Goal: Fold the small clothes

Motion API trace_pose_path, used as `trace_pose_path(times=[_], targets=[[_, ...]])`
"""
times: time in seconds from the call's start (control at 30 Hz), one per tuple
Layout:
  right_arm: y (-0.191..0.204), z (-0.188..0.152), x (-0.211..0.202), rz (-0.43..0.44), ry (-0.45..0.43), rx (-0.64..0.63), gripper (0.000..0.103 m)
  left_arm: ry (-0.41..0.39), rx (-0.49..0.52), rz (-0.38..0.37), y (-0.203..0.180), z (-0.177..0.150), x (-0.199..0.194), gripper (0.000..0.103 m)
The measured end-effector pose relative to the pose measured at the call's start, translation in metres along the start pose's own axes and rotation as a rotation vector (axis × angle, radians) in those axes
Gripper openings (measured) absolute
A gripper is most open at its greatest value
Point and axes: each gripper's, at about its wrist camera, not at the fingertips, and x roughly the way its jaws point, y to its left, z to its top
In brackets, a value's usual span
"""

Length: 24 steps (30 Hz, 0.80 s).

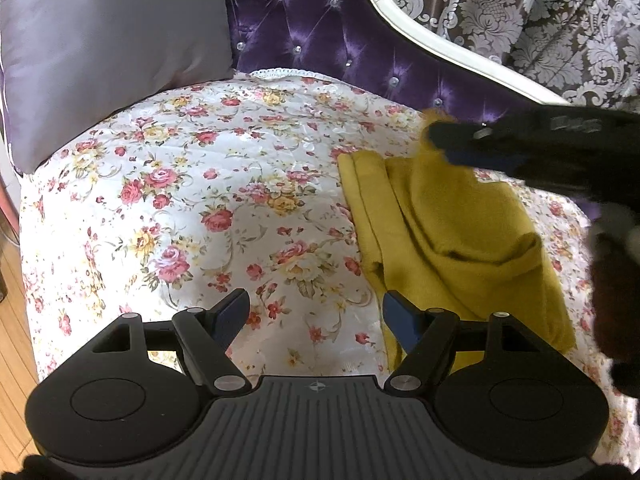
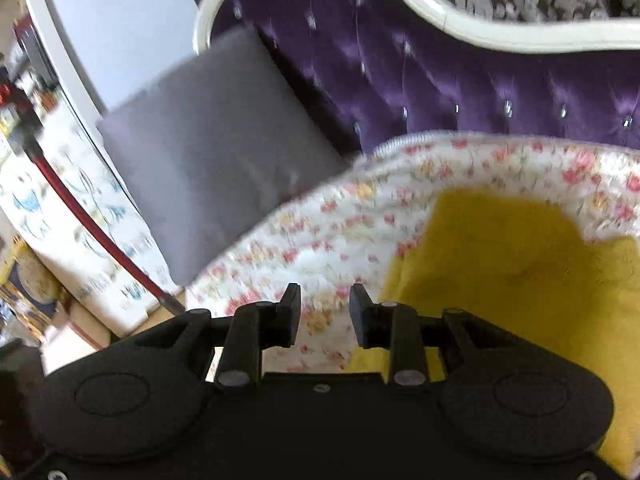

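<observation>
So the mustard-yellow garment (image 1: 460, 240) is lying partly folded on the flowery quilted cover (image 1: 192, 200) of the purple tufted sofa (image 1: 320, 32), over toward the right side of the seat in the left wrist view, with a couple of long folded edges stacked along its left side and one flap lifted up at the back. The left gripper (image 1: 316, 318) hangs above the cover with its jaws spread wide and nothing in them; its right finger sits right over the near edge of the yellow cloth, but I can't tell if it actually touches. The right gripper (image 1: 436, 140) comes in from the right in that same view, up at the raised back corner of the garment, and from there it's too blurry to see if it's pinching anything. Its own camera shows it better: the right gripper (image 2: 325, 314) has a modest gap between the jaws, with only the floral cover showing through, and the yellow fabric is just off to its right. A grey cushion (image 1: 112, 52) leans at the left end of the sofa.
</observation>
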Motion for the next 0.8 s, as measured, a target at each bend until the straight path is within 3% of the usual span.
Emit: trace_pose_path(times=[0.13,0.23,0.3,0.43,0.57,0.67,0.8], targets=[[-0.004,-0.001,-0.028,-0.084,-0.046,-0.053,0.040,-0.003,-0.006,-0.020,0.000,0.007,0.001,0.072],[-0.005,-0.018,-0.041,-0.162,-0.032,-0.131,0.043,-0.001,-0.023,-0.052,-0.002,0.016,0.003,0.072],[-0.005,-0.031,-0.044,-0.172,-0.011,-0.152,0.051,-0.004,-0.030,-0.068,-0.004,0.022,0.004,0.072],[0.003,-0.062,-0.051,-0.172,0.017,-0.226,0.054,-0.012,-0.019,-0.070,-0.009,0.031,0.007,0.072],[0.023,-0.085,-0.044,-0.206,0.026,-0.370,0.071,0.001,-0.022,-0.074,-0.011,0.037,0.010,0.072],[0.038,-0.096,-0.036,-0.262,0.019,-0.512,0.071,0.007,-0.022,-0.082,-0.013,0.042,0.012,0.072],[0.043,-0.098,-0.024,-0.287,0.019,-0.582,0.070,0.015,-0.028,-0.106,-0.017,0.049,0.015,0.072]])
